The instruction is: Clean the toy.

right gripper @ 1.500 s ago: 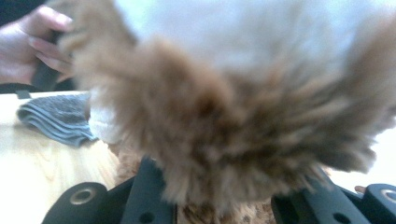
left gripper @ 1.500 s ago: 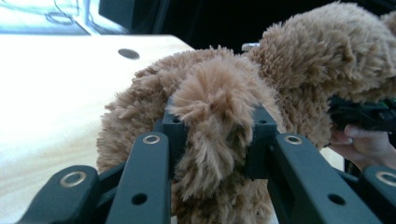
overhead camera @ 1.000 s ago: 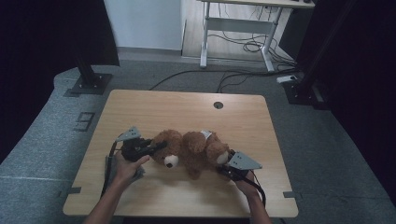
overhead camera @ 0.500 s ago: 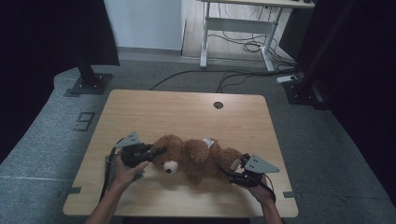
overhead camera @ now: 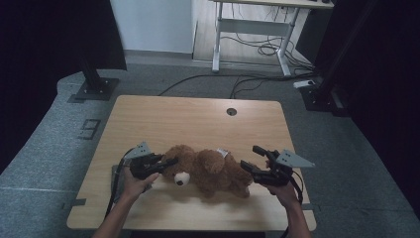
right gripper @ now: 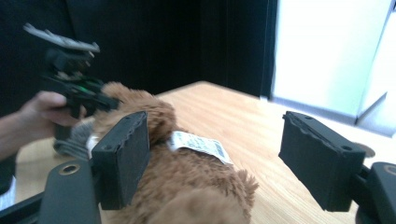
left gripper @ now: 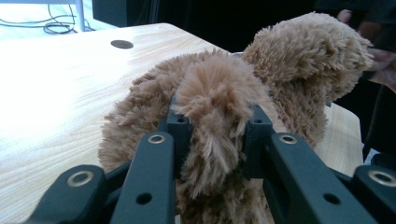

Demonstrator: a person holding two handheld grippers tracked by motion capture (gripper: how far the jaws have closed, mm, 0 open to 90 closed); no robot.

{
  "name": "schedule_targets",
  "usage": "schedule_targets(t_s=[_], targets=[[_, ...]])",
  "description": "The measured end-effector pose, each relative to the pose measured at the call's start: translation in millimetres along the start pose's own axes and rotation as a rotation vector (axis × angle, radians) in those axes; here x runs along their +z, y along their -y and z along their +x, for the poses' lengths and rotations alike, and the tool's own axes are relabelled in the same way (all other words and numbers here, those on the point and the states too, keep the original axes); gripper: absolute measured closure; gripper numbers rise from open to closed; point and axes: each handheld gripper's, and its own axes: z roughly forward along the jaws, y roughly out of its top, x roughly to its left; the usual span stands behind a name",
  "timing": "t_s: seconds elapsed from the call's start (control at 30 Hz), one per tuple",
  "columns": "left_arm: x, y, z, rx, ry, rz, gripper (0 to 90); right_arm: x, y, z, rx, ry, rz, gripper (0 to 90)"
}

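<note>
Since a second ago my right claw (overhead camera: 253,159) let go of the teddy bear (overhead camera: 210,171), opened wide and lifted. My left claw (left gripper: 212,135) pinches its ear. It lies on the desk (overhead camera: 198,119), soft, light and floppy. Grab a thick leg.

Brown teddy bear (overhead camera: 210,171) lies on counter (overhead camera: 198,119). Left claw (overhead camera: 166,163) grips its ear; right claw (overhead camera: 252,161) spread, jaws just opened, off its rear.
</note>
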Motion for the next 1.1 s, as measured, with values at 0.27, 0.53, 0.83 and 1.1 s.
schedule_targets(t_s=[0.27, 0.53, 0.83, 1.1], targets=[[-0.7, 0.0, -0.2, 0.000, 0.002, 0.002, 70.7, 53.5, 20.1, 8.8, 0.031, -0.112, 0.285, 21.1], [-0.9, 1.3, 0.2, -0.003, 0.000, 0.005, 70.7, 75.2, 50.9, 20.0, 0.024, -0.075, 0.420, 21.8], [-2.0, -1.1, 1.3, -0.013, -0.010, -0.025, 70.5, 77.4, 47.2, 28.8, -0.110, 0.002, 0.382, 55.5], [1.5, -17.2, 0.9, -0.003, -0.066, -0.065, 65.9, 82.9, 33.4, 32.5, -0.306, 0.195, 0.270, 57.6]])
